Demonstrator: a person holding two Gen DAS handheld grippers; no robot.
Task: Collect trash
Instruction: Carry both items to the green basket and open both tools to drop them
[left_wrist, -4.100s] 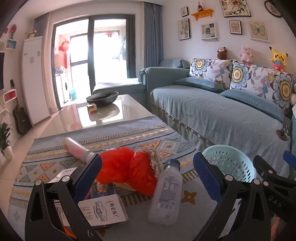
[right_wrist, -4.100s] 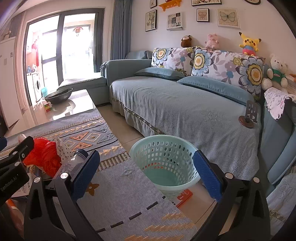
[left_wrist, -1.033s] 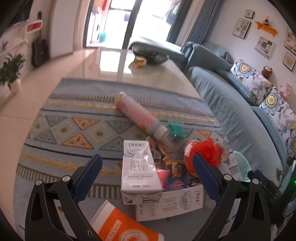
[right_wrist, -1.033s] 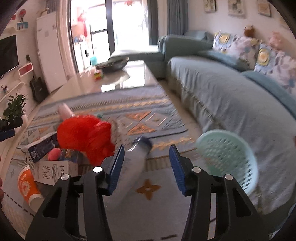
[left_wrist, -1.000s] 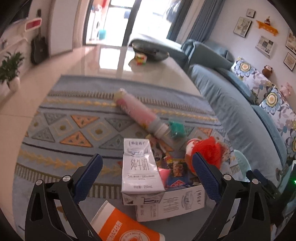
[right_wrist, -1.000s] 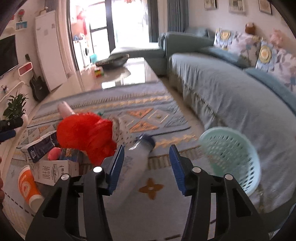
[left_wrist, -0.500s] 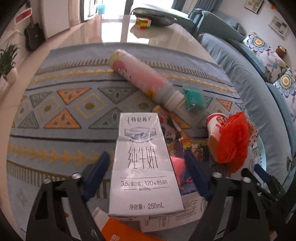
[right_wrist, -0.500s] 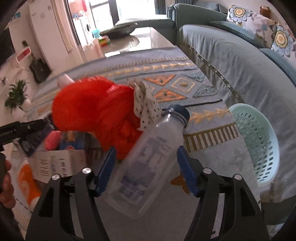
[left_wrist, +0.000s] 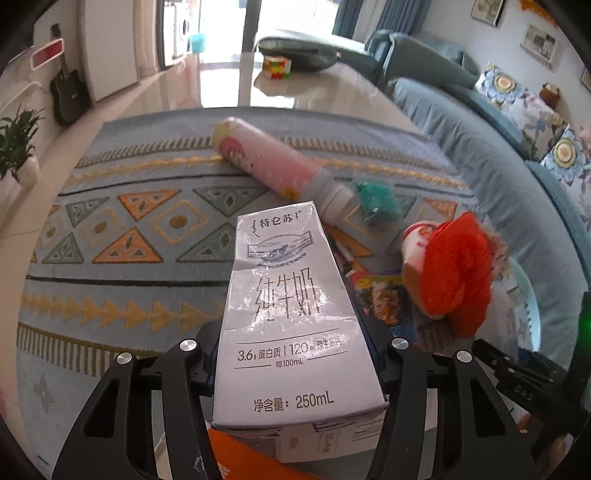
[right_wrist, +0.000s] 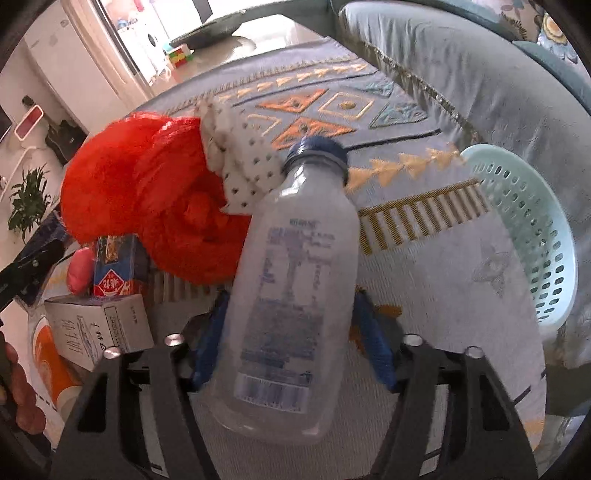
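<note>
A white 250 mL milk carton (left_wrist: 291, 314) stands between the jaws of my left gripper (left_wrist: 291, 332), which are closing, both pads against its sides. A clear plastic bottle (right_wrist: 295, 277) with a blue cap lies on the patterned cloth between the closing jaws of my right gripper (right_wrist: 291, 299), the blue pads at its flanks. The trash heap around them holds a red plastic bag (right_wrist: 147, 192), a dotted white paper (right_wrist: 240, 166), a pink bottle (left_wrist: 269, 166), a second carton (right_wrist: 96, 325) and an orange cup (right_wrist: 48, 354). A pale green basket (right_wrist: 528, 229) sits to the right.
A blue sofa (right_wrist: 480, 66) runs behind the basket. Beyond the cloth, the glossy table top (left_wrist: 229, 85) carries a colour cube (left_wrist: 277, 66) and a dark bowl (left_wrist: 306, 55). A potted plant (left_wrist: 18, 151) and a guitar (left_wrist: 68, 96) stand far left. A hand (right_wrist: 18, 387) shows at the left edge.
Both grippers sank toward the heap and tilted down. The left jaws narrowed from wide open onto the milk carton. The right jaws came down around the bottle.
</note>
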